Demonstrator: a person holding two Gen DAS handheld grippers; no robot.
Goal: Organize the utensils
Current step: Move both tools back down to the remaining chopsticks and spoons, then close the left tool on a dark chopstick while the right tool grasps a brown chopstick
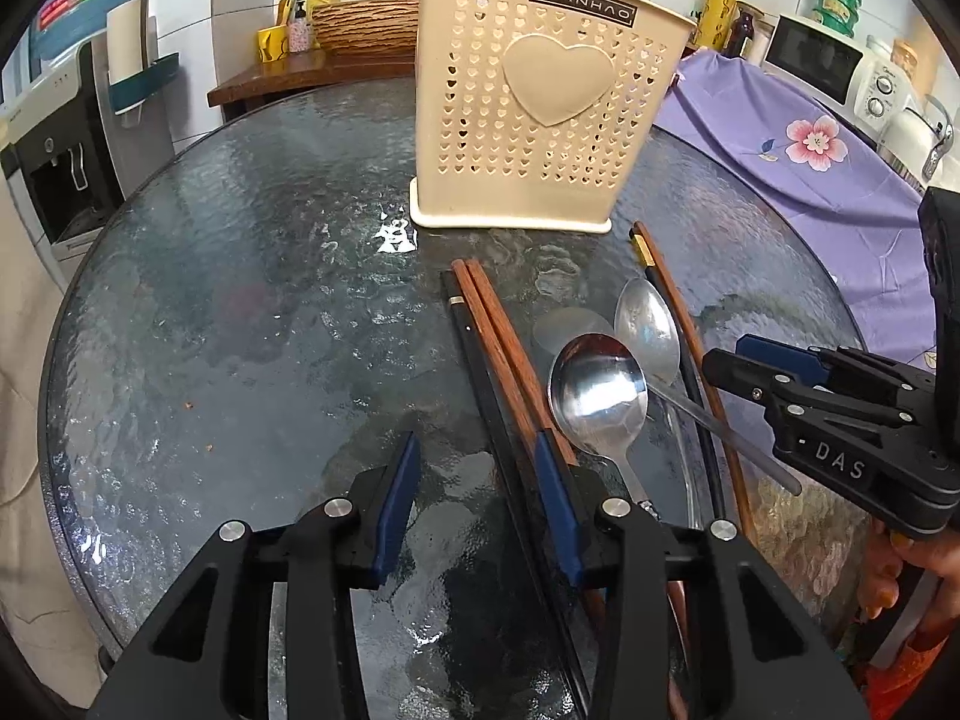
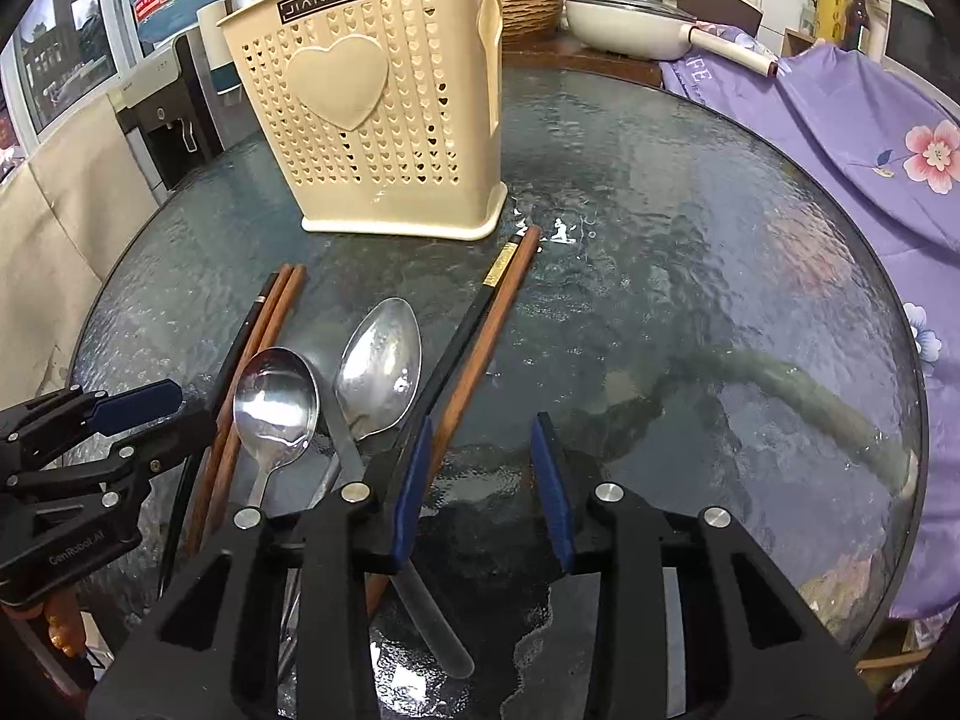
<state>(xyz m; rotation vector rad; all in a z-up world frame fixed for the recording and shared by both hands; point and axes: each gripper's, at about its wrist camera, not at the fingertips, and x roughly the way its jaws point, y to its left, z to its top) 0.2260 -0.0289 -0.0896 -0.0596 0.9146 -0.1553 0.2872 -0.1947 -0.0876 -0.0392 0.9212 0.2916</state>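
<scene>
Spread tongs hover over loose cutlery on a glass worktop, nothing yet picked up.

Left tongs (image 1: 474, 492) hang with blue pads parted above the near ends of three chopsticks (image 1: 510, 372), two brown and one black, lying side by side; right tongs (image 2: 483, 480) are likewise parted and empty, just right of a second chopstick pair (image 2: 480, 324). Between the two groups lie two steel spoons (image 2: 276, 402), bowls up and pointing toward the cream utensil holder (image 2: 366, 120), handles toward the person, likely so each can be gripped by the handle. That perforated holder stands upright at the far side of the worktop (image 2: 690, 240), open top within reach; a few sticks appear to rise from it, suggesting sorting is partly under way.
</scene>
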